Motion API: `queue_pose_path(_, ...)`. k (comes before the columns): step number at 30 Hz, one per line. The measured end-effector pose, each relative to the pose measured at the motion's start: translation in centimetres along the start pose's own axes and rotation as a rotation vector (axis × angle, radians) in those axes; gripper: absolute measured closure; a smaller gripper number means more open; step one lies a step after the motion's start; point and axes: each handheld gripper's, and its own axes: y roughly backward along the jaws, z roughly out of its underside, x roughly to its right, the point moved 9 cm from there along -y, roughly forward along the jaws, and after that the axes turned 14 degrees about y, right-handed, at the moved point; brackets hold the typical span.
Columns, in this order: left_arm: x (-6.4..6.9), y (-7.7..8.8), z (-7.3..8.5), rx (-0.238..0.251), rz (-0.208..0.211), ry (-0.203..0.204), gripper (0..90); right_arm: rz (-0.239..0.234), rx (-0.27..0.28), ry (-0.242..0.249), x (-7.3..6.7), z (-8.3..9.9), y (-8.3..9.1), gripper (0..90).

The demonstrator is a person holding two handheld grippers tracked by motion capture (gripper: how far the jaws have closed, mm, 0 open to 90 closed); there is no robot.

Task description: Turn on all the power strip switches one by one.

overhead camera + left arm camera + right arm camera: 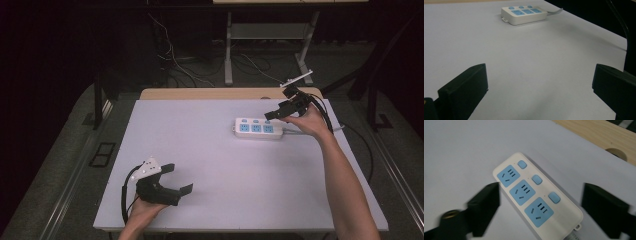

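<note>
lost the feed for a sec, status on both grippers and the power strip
Left gripper open, low over the table's near left. Right gripper open above the power strip, not touching. Strip flat, sockets up. Nothing in the way.

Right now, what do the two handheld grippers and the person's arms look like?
Both are black, blocky tools with two thick, flat-faced jaws. The left gripper carries a light grey three-cornered plate dotted with small dark holes, and a black cable loops from it. The right gripper bears a similar pale plate and a black cable. Both forearms are bare, no sleeves or gloves.
</note>
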Motion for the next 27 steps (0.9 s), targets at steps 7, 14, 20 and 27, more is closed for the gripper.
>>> queue_pose_path(7,0.0,0.0,0.0,0.000,0.001,-0.001,0.0,0.019,0.007,-0.001,0.6,0.1,-0.8,33.9)
queue_pose_path(14,0.0,0.0,0.0,-0.002,0.004,-0.005,0.0,0.050,-0.015,-0.004,1.0,0.6,-1.7,55.6)
queue_pose_path(20,0.1,-0.1,0.1,-0.009,0.005,-0.009,0.0,0.053,0.013,-0.021,1.2,1.1,-2.1,87.3)
queue_pose_path(27,0.0,-0.1,0.1,-0.006,0.003,-0.007,0.0,0.074,0.000,-0.033,1.6,1.4,-2.4,89.8)
